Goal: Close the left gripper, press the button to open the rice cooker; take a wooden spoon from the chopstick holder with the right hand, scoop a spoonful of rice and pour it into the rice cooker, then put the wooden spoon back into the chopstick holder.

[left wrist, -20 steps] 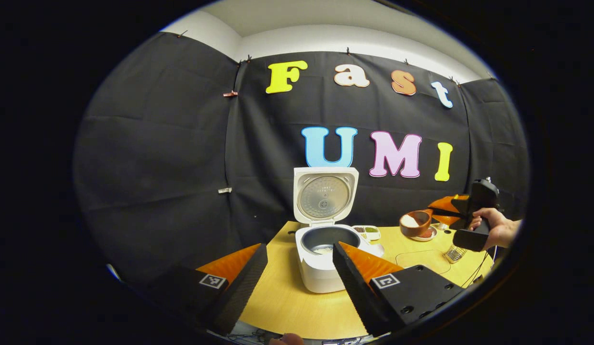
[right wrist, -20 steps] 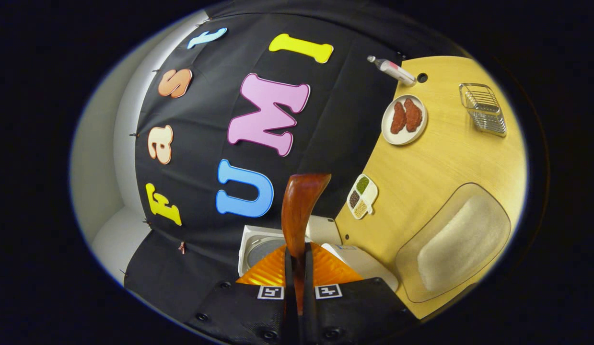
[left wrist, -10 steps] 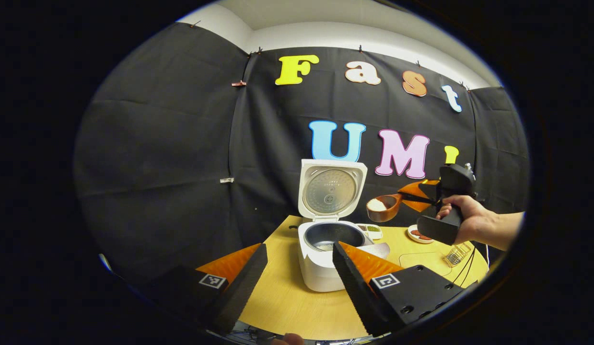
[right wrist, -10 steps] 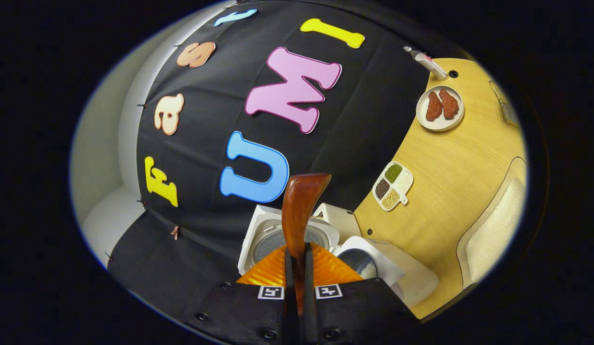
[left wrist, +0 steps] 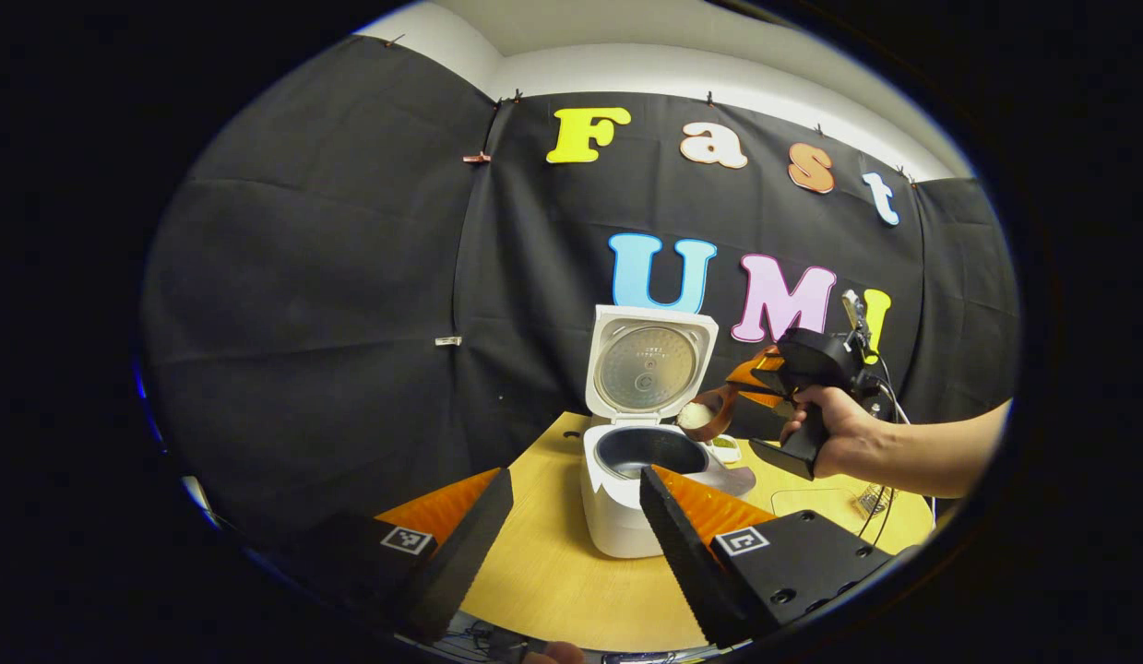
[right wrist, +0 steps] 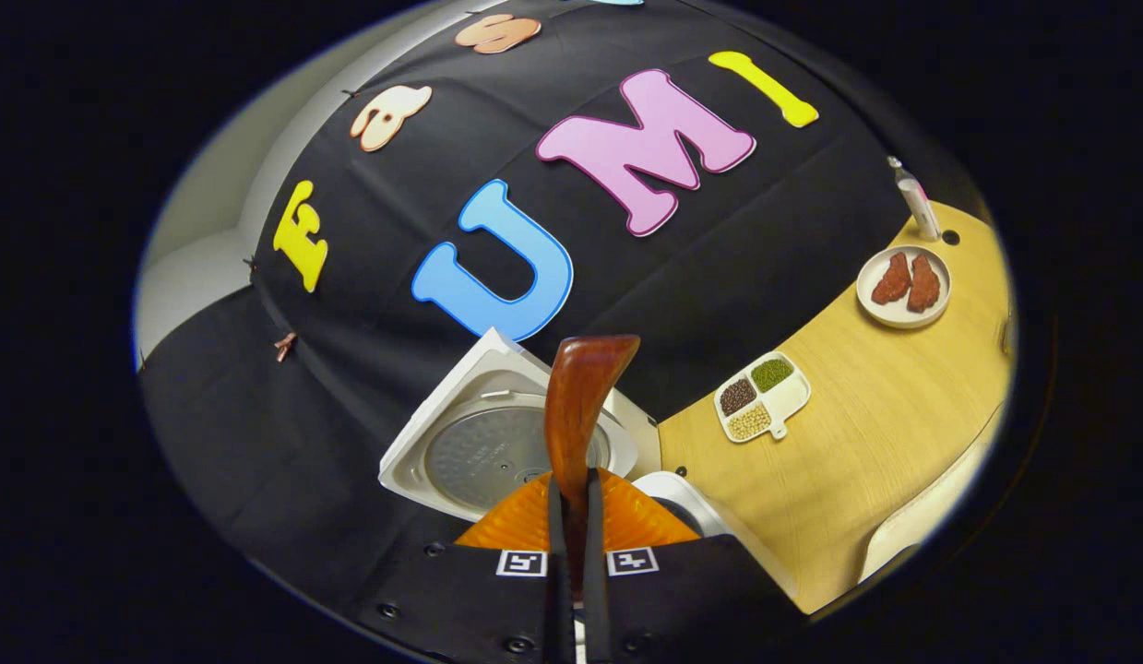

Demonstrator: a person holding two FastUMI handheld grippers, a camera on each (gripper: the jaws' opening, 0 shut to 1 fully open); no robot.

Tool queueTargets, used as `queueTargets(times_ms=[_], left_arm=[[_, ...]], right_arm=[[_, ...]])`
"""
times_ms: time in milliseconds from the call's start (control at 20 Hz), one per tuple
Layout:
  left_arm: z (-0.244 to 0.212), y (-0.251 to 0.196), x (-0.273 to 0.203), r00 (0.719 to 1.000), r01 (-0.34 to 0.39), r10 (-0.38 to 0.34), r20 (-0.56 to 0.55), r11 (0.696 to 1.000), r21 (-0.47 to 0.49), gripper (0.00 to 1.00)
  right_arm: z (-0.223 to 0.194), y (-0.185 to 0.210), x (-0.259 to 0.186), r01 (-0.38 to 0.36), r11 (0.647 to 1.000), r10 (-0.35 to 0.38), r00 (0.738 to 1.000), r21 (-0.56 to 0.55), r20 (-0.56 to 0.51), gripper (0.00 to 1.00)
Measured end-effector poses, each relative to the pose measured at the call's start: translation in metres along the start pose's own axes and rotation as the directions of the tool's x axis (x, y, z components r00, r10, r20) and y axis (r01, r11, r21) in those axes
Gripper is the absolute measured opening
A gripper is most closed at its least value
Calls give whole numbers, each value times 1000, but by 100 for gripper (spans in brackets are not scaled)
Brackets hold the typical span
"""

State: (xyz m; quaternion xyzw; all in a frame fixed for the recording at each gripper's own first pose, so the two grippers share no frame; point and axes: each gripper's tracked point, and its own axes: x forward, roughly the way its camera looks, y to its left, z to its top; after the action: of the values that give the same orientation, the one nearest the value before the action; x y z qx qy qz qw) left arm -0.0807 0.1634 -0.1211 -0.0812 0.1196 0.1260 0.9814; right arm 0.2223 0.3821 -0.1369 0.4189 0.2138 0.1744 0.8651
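The white rice cooker (left wrist: 626, 503) stands on the wooden table with its lid (left wrist: 649, 364) raised upright. A hand holds my right gripper (left wrist: 751, 383) above the cooker's right side; it is shut on the wooden spoon (left wrist: 705, 417), whose bowl carries white rice just over the dark pot (left wrist: 649, 452). In the right gripper view the spoon handle (right wrist: 576, 415) sits clamped between the fingers of my right gripper (right wrist: 571, 516), with the lid (right wrist: 497, 447) behind it. My left gripper (left wrist: 571, 544) is open in front of the cooker, holding nothing.
A small divided dish of beans (right wrist: 760, 397), a plate with two brown pieces (right wrist: 903, 286) and a slim tube (right wrist: 914, 198) lie on the table (right wrist: 866, 443) right of the cooker. A wire rack (left wrist: 871, 500) sits under the holding arm.
The right gripper carried the rice-filled spoon leftward from the table's right side to above the cooker's pot, and rolled so the spoon tips. The left gripper stayed open and nearly still.
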Motion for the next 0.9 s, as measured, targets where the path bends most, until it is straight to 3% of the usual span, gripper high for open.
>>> queueTargets(times_ms=[150, 300, 550, 750, 900], left_arm=[[-7, 2, -2, 1000, -7, 7, -14, 1000, -12, 95], [-13, 4, -2, 1000, -14, 14, -27, 1000, -20, 95], [-19, 9, -6, 999, -24, 23, -34, 999, -26, 95], [-19, 10, -8, 999, -24, 23, -34, 999, -31, 95], [-20, 11, -10, 999, -22, 21, -34, 999, -30, 95]], right_arm=[[-1, 2, 13, 9, 988, -10, 1000, -156, -9, 9], [-4, 14, 19, -14, 950, 10, 1000, -311, -16, 8], [-12, 33, 22, -63, 882, 57, 998, -467, -27, 9], [-20, 58, 28, -111, 793, 104, 994, -599, -47, 9], [-28, 74, 31, -143, 679, 137, 988, -720, -67, 9]])
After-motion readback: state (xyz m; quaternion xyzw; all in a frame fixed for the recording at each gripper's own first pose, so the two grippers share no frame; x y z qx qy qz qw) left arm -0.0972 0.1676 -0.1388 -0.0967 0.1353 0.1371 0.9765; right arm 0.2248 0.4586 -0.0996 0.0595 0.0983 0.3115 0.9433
